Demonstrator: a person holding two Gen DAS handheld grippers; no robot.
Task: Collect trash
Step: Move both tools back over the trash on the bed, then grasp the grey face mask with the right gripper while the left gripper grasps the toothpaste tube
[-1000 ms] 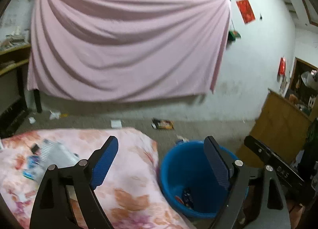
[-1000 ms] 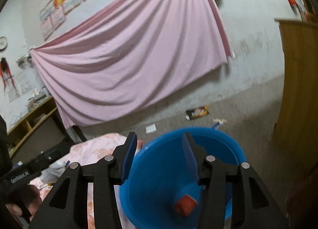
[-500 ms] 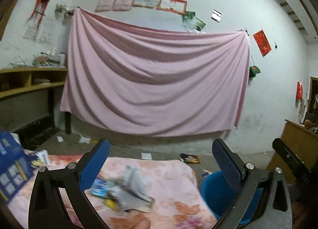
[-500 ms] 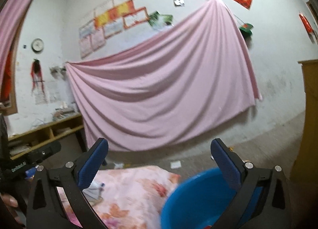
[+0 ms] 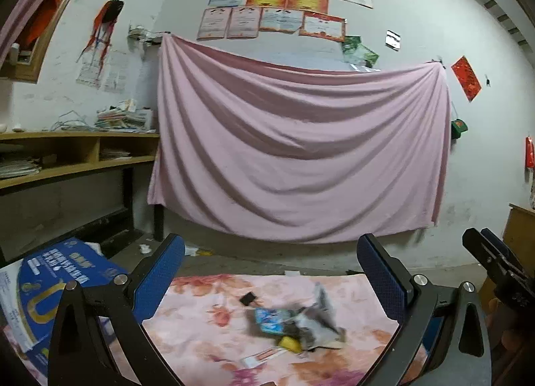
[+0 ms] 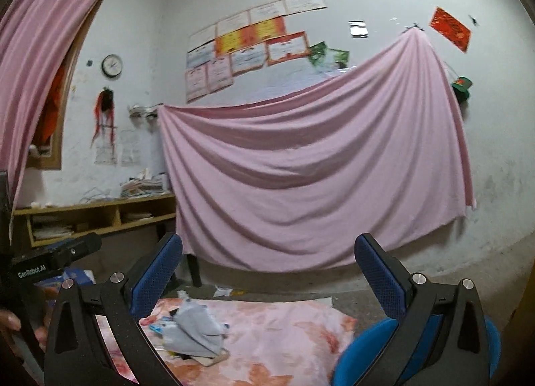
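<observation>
A pile of trash lies on the pink flowered cloth: a grey crumpled bag, a blue wrapper, a yellow piece, a small black scrap and paper slips. It also shows in the right wrist view. My left gripper is open and empty, raised above and short of the pile. My right gripper is open and empty, also raised, with the blue bin under its right finger. The bin's inside is hidden.
A blue printed box sits at the cloth's left edge. A wooden shelf desk stands at left, a pink sheet hangs on the far wall, a wooden cabinet stands at right. Scraps litter the floor.
Both grippers have lifted and tilted up from the blue bin and swung left toward the cloth. My right gripper's fingers have spread wide. The red item seen in the bin is out of view.
</observation>
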